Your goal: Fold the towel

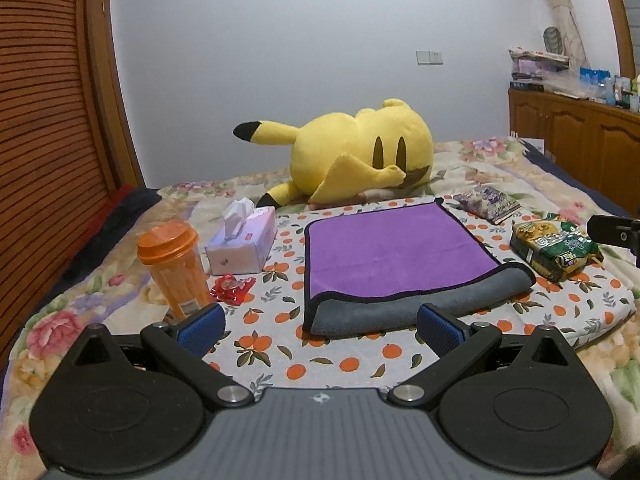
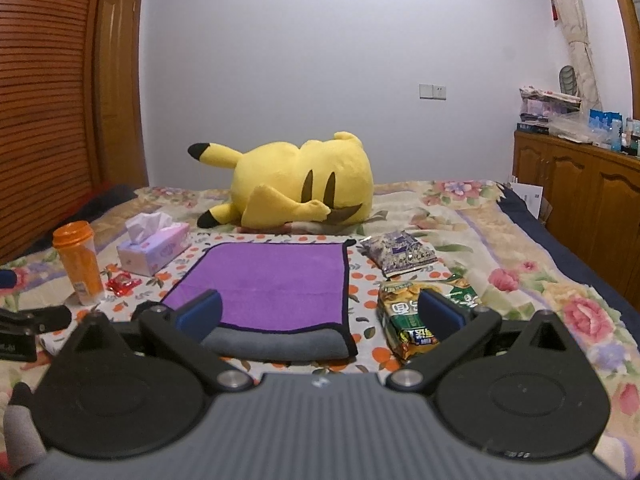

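Note:
A purple towel (image 1: 392,250) with a grey underside and black trim lies on an orange-print cloth (image 1: 280,344) on the bed. Its near edge is turned over, so a grey band (image 1: 420,304) shows along the front. It also shows in the right wrist view (image 2: 272,280). My left gripper (image 1: 320,326) is open and empty, just short of the towel's near edge. My right gripper (image 2: 320,314) is open and empty, over the towel's near right corner. Part of the right gripper shows at the right edge of the left wrist view (image 1: 616,230).
A yellow plush toy (image 1: 356,152) lies behind the towel. An orange tumbler (image 1: 176,268), a tissue box (image 1: 244,244) and a red wrapper (image 1: 232,288) sit to the left. A green snack bag (image 1: 556,250) and a purple packet (image 1: 488,200) sit to the right.

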